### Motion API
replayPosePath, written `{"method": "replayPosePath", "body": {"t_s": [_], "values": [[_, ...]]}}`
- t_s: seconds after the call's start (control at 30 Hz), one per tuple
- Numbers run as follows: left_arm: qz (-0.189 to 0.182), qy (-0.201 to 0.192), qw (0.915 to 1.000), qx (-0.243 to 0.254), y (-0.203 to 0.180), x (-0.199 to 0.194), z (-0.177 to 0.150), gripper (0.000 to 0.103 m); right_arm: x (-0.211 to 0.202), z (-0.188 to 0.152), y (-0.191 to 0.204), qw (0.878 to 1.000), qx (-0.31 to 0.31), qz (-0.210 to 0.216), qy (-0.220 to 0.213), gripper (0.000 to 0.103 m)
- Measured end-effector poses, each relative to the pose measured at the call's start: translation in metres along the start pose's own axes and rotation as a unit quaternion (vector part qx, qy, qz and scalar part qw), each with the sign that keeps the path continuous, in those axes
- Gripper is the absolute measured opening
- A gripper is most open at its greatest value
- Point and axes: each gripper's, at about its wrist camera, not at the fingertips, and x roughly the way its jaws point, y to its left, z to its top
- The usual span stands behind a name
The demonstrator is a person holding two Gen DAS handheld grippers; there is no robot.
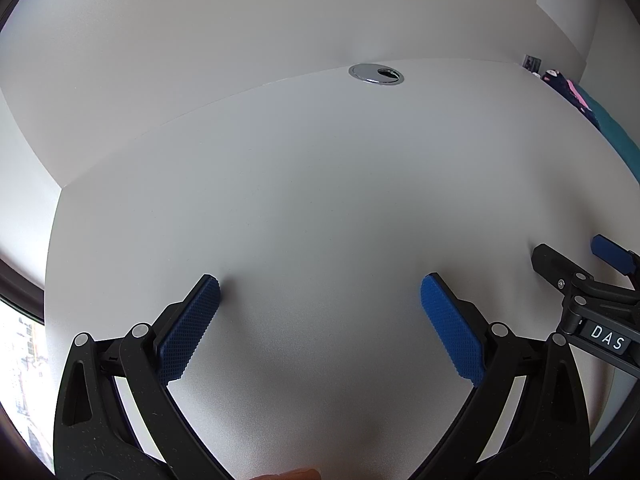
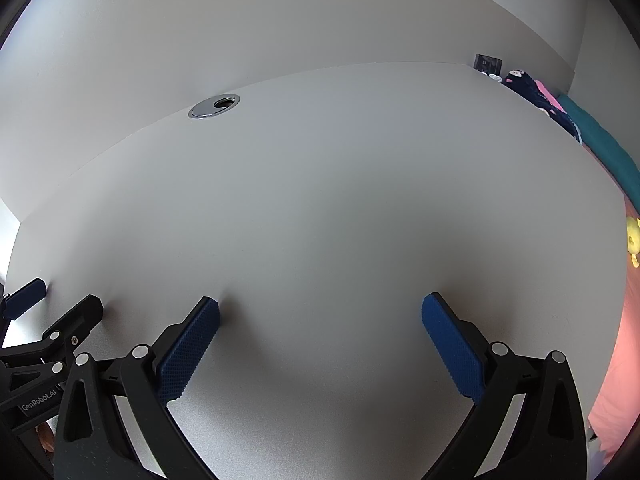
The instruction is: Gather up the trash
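Observation:
No trash shows in either view. My left gripper [image 1: 320, 286] hangs open just above a bare white desk [image 1: 320, 184], its blue pads wide apart with nothing between them. My right gripper [image 2: 320, 306] is open too, over the same desk [image 2: 340, 200], and holds nothing. The two grippers sit side by side: the right gripper [image 1: 576, 264] shows at the right edge of the left wrist view, and the left gripper [image 2: 60, 304] shows at the lower left of the right wrist view.
A chrome cable grommet [image 1: 376, 74] [image 2: 214, 106] sits near the desk's back edge by the white wall. Past the desk's right edge lie dark patterned fabric [image 2: 532, 92], a teal cloth [image 2: 600, 140], pink bedding [image 2: 616, 360] and a yellow toy [image 2: 633, 236]. A window [image 1: 20, 360] is at the lower left.

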Motion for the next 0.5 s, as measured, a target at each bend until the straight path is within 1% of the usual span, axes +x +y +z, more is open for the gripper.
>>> {"method": "replayPosePath", "body": {"t_s": [0.5], "values": [[0.000,0.000,1.0000,0.000,-0.0001,-0.0003,-0.0002,0.097,0.0001,0.0011,0.0000,1.000,0.000,-0.001,0.000,0.101]]}}
